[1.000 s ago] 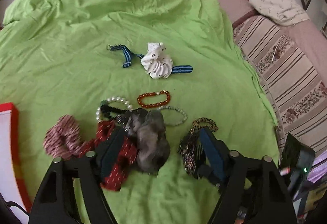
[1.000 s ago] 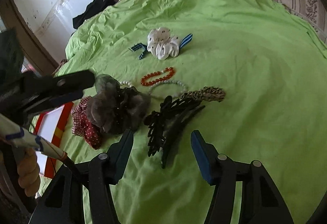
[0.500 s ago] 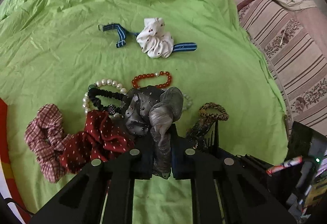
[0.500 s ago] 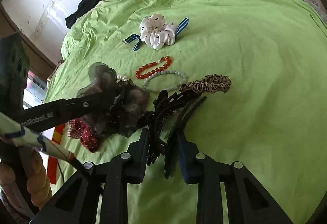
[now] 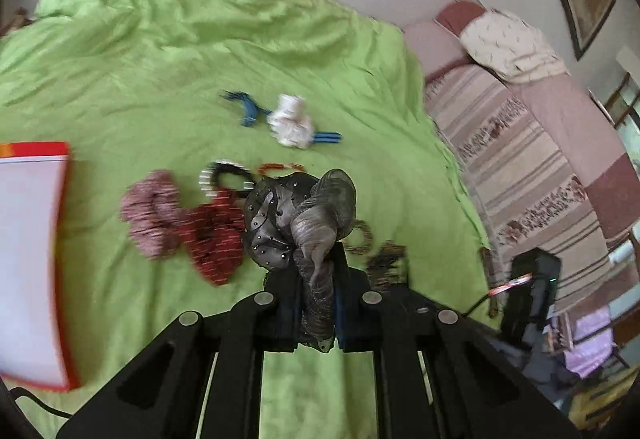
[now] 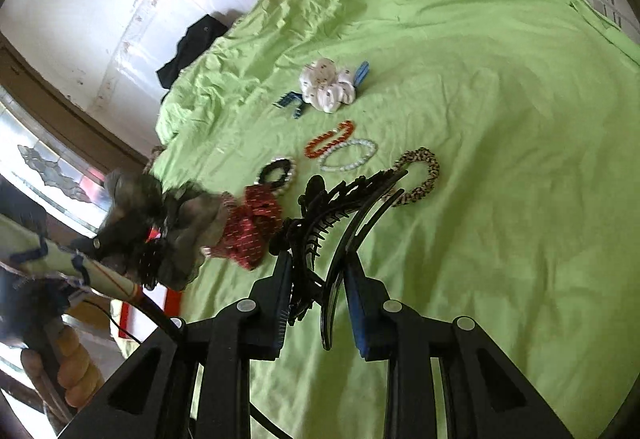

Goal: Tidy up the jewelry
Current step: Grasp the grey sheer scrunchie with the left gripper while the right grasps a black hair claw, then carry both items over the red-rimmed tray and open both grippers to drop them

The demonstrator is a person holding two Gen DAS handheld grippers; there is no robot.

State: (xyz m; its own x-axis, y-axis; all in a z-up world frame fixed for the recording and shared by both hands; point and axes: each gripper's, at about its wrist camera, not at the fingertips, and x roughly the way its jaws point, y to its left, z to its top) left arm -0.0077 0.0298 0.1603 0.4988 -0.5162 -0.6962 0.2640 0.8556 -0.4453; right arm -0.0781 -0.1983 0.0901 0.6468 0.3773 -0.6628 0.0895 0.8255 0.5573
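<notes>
1. Gripping one grey scrunchie (image 5: 300, 215), the left gripper (image 5: 316, 271) is holding it raised above the green bedsheet (image 5: 160, 59); its jaws are clenched on the fabric's lower end.
2. The right gripper (image 6: 316, 271) is pinching one black hair clip (image 6: 320, 223) between its jaws, with the clip's teeth and curved arm sticking out forward over the sheet.
3. Three scrunchies are lying on the sheet: one pink checked (image 5: 150, 211), one red patterned (image 5: 216, 239) touching it, and one white spotted (image 6: 328, 87) farther off.
4. Two blue strap pieces (image 6: 290, 105) are showing, one on each side of the white scrunchie.
5. Three bead bracelets are lying near the middle: one orange (image 6: 330, 139), one pale (image 6: 348, 155) just beside it, and one pearl (image 6: 286, 175) around a black hair tie (image 6: 274, 169).
6. One leopard-print band (image 6: 420, 175) is lying just past the clip's tip.
7. One red-edged white board (image 5: 28, 259) is sitting at the sheet's left side.
8. One dark garment (image 6: 192, 51) is lying at the bed's far edge.
</notes>
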